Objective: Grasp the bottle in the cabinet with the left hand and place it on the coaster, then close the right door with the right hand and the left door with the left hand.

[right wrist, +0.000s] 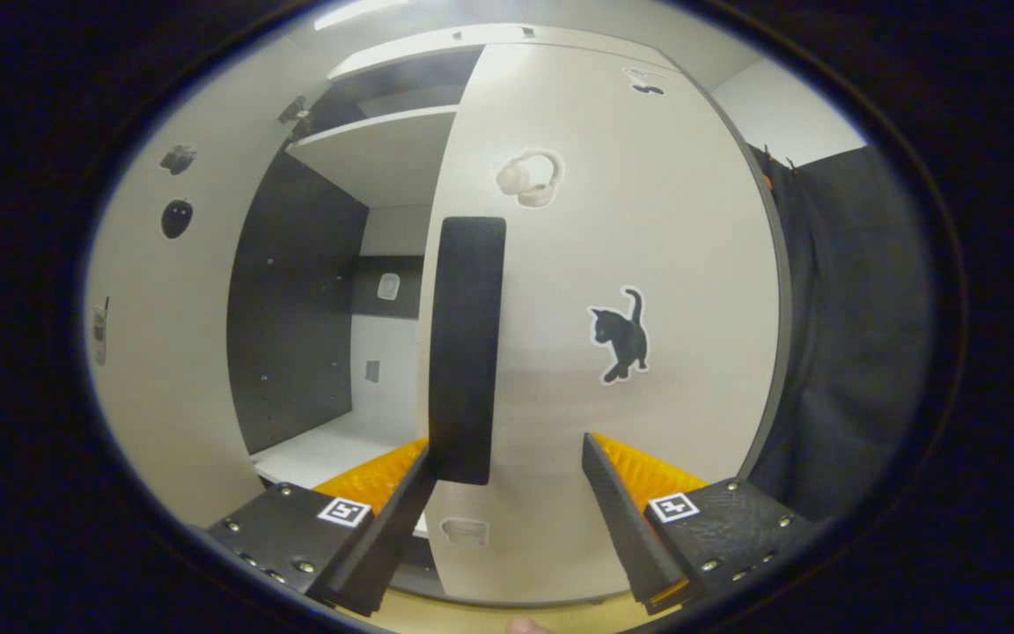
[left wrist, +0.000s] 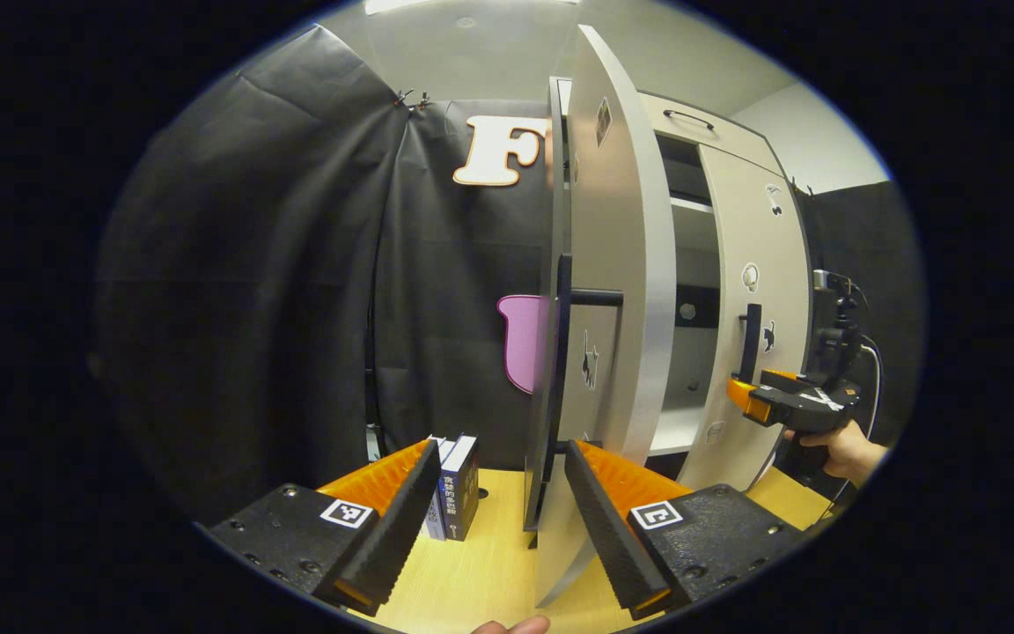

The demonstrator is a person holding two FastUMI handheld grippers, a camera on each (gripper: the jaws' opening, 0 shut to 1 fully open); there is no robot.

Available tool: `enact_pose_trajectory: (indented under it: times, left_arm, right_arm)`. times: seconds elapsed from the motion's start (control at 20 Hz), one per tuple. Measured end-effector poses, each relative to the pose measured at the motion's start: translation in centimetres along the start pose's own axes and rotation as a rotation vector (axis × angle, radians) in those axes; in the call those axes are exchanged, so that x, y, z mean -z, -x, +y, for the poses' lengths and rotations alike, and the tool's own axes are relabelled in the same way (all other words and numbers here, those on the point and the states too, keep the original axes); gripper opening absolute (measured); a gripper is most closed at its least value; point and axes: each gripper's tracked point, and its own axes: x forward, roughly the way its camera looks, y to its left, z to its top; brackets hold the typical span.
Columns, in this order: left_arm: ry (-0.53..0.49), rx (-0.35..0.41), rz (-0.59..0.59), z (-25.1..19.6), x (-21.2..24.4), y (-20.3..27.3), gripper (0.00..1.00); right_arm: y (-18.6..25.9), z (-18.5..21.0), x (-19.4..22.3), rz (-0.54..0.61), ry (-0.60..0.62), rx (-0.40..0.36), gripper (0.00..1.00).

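in the left gripper view, the left gripper stood open over the counter, the left door edge-on between its fingers, books beside. farther off, the right gripper, also open, faced the right door at its handle. the bottle's whereabouts couldn't be told.

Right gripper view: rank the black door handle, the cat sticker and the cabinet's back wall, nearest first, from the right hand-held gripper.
1. Black door handle, just ahead of the right hand-held gripper, left of centre.
2. Cat sticker, on the door face, right.
3. Cabinet's back wall, deep inside, left.
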Motion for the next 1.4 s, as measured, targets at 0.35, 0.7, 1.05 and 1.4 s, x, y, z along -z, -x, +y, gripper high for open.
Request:
enact_pose_trajectory:
  times: [0.35,0.7,1.05,1.4]
  left_arm:
    - [-0.034,0.1,0.005,-4.5,0.0,0.0,0.92]
    - [-0.042,0.177,-0.005,-11.2,0.4,-1.6,0.92]
    - [0.024,0.214,-0.004,-14.8,0.7,-3.8,0.97]
    - [0.052,0.256,-0.002,-18.8,0.8,-7.3,1.0]
  right_arm:
    - [3.8,-3.2,0.2,0.003,-0.037,0.007,0.98]
    - [7.3,-7.4,-0.1,0.005,-0.073,0.018,0.98]
    - [8.5,-10.7,0.7,0.038,-0.108,0.046,0.98]
    - [9.4,-12.2,1.7,0.074,-0.114,0.056,0.98]
